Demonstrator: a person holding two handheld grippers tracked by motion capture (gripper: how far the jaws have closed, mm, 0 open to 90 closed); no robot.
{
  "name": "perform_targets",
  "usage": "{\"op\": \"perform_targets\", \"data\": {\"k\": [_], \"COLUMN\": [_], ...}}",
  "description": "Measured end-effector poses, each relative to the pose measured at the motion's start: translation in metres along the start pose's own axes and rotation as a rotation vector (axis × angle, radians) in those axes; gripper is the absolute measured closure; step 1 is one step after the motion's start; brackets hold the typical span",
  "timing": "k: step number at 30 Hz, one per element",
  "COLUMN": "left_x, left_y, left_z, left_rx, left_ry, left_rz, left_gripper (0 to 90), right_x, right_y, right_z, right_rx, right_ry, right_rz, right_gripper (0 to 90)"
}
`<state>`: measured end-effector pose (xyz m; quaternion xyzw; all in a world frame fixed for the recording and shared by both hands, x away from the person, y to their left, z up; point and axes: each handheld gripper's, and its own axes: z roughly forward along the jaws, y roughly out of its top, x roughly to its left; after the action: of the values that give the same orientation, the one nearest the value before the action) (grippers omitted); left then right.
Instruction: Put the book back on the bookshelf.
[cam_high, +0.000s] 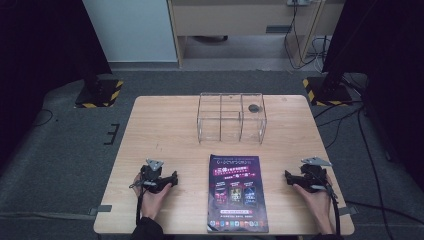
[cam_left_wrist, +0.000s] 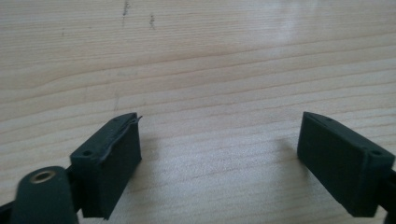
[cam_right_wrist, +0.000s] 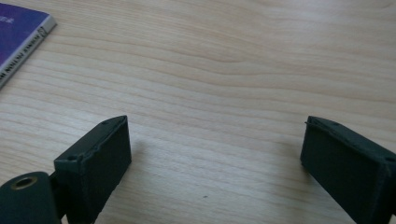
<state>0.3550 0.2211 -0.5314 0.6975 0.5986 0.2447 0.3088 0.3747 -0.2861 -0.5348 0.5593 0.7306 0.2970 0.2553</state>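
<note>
Left hand-held gripper (cam_high: 172, 179) resting on the wooden table (cam_high: 160, 125) at about 8 o'clock, jaws spread wide with only bare wood between them. Right hand-held gripper (cam_high: 288, 176) resting at about 4 o'clock, jaws likewise wide apart and gripping nothing. Purple magazine (cam_high: 237, 192) lying flat at 6 o'clock, between the two and well apart from each, its corner also seen at 10 o'clock in the right gripper view. Clear compartmented box (cam_high: 231, 117) standing at 12 o'clock, a small dark round thing (cam_high: 254, 107) in its right-hand compartment.

The booklet (cam_right_wrist: 21, 35) is cut off by the frame's edge, its spine print perhaps too blurred to read.
</note>
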Motion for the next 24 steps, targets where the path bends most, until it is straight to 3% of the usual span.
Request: {"op": "perform_targets", "data": {"k": [4, 11, 18, 24], "left_x": [-0.004, -0.012, -0.021, -0.028], "left_y": [0.002, 0.005, 0.009, 0.012], "left_z": [-0.007, -0.025, -0.032, -0.038], "left_rx": [-0.036, -0.112, -0.134, -0.156], "left_ry": [-0.025, -0.079, -0.135, -0.152], "left_rz": [0.013, 0.023, 0.035, 0.045], "left_gripper": [14.0, 16.7, 18.0, 18.7], "right_x": [-0.001, 0.002, 0.009, 0.013], "right_y": [0.001, 0.004, 0.010, 0.014], "right_z": [-0.006, -0.011, -0.019, -0.025], "right_rx": [-0.044, -0.047, -0.085, -0.107], "right_ry": [0.020, 0.029, 0.074, 0.088], "right_rz": [0.022, 0.026, 0.035, 0.024], "right_gripper": [9.9, 8.4, 8.2, 8.8]}}
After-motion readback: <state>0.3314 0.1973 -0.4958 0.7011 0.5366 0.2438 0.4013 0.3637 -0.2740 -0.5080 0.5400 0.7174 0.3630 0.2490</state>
